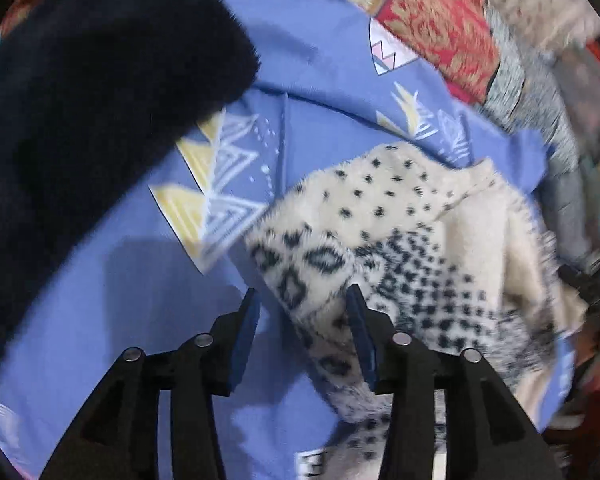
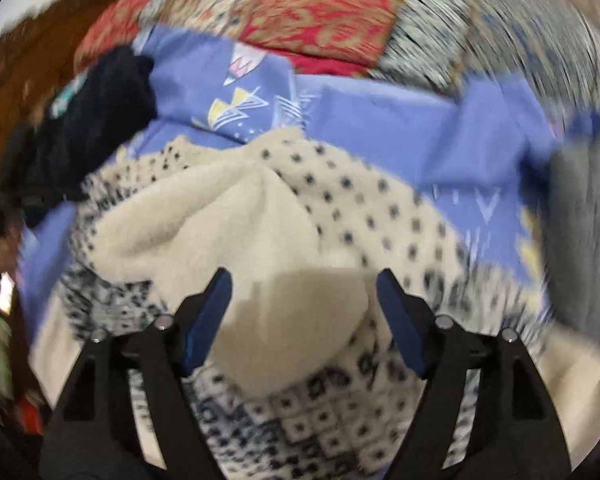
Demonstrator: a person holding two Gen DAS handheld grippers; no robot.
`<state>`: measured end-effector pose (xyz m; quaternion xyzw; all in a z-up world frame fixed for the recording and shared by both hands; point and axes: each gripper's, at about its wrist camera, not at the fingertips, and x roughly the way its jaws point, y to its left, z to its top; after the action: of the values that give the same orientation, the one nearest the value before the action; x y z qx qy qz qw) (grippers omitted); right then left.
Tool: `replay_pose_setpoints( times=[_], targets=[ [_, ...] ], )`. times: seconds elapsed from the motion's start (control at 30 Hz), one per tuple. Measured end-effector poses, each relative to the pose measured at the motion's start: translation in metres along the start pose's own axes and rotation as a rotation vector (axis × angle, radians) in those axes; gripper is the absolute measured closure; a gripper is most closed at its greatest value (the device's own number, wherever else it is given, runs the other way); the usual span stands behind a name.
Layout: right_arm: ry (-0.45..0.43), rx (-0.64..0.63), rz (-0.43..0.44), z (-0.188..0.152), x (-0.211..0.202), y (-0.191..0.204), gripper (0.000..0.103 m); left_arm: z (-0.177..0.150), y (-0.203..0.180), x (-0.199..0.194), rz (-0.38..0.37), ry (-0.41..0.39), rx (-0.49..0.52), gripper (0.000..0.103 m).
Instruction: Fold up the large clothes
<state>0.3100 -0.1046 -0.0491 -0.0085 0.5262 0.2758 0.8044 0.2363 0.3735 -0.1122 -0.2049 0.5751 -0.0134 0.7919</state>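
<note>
Across the centre and lower right of the left wrist view, a cream fleece garment [image 1: 400,240] with black dots and diamonds lies bunched on a blue printed bedsheet [image 1: 332,72]; a black garment [image 1: 80,100] fills the upper left. The fleece looks thick, soft and floppy, likely light but bulky, so an edge or seam seems the best hold, not the puffy middle. The left gripper [image 1: 302,304] hovers at its lower-left edge, jaws parted, holding nothing. The right gripper [image 2: 304,284], wide apart and empty, points down over the fleece's plain cream fold.
</note>
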Motion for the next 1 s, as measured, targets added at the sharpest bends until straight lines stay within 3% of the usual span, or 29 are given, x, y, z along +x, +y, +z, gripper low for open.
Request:
replay_pose_setpoints(
  times=[0.1,0.17,0.2,0.23,0.33,0.37,0.4,0.47,0.5,0.53,0.6,0.67,0.73,0.8,1.0],
  targets=[
    [0.034,0.081,0.038,-0.018,0.019,0.0,0.03,-0.008,0.001,0.018,-0.086,0.006,-0.053,0.033],
    [0.073,0.126,0.074,-0.023,0.039,0.003,0.056,-0.01,-0.013,0.029,-0.081,-0.022,-0.035,0.039],
    [0.089,0.132,0.069,-0.024,0.045,0.007,0.088,-0.009,-0.019,0.03,-0.06,-0.039,-0.016,0.058],
    [0.071,0.115,0.05,-0.022,0.042,0.01,0.092,-0.006,-0.027,0.029,-0.037,-0.057,0.013,0.065],
    [-0.044,-0.011,-0.111,-0.016,0.007,0.023,0.093,0.008,-0.038,0.005,0.058,-0.19,0.089,0.067],
    [-0.079,-0.071,-0.246,-0.016,-0.005,0.025,0.093,0.014,-0.039,-0.004,0.118,-0.251,0.118,0.067],
    [-0.086,-0.092,-0.304,-0.015,-0.008,0.023,0.091,0.019,-0.041,-0.007,0.143,-0.271,0.134,0.067],
    [-0.075,-0.093,-0.413,-0.018,-0.002,0.013,0.066,0.028,-0.046,0.003,0.201,-0.265,0.162,0.067],
    [-0.063,-0.087,-0.47,-0.022,0.006,0.009,0.037,0.03,-0.048,0.012,0.244,-0.242,0.166,0.067],
    [-0.049,-0.088,-0.479,-0.026,0.012,0.005,0.027,0.031,-0.05,0.023,0.284,-0.202,0.174,0.064],
    [-0.047,-0.013,-0.44,-0.041,0.01,-0.004,0.027,0.026,-0.05,0.041,0.342,-0.131,0.204,0.06],
    [-0.108,0.059,-0.369,-0.056,-0.011,-0.006,0.027,0.018,-0.048,0.034,0.352,-0.139,0.219,0.052],
    [-0.176,0.086,-0.335,-0.078,-0.038,-0.002,0.027,0.005,-0.037,0.011,0.295,-0.115,0.19,0.043],
    [-0.207,0.092,-0.285,-0.115,-0.064,0.005,0.027,-0.015,-0.024,-0.016,0.245,-0.122,0.159,0.04],
    [-0.159,0.13,-0.204,-0.229,-0.112,0.017,0.024,-0.123,0.033,-0.082,0.161,-0.109,0.057,0.036]
  ],
)
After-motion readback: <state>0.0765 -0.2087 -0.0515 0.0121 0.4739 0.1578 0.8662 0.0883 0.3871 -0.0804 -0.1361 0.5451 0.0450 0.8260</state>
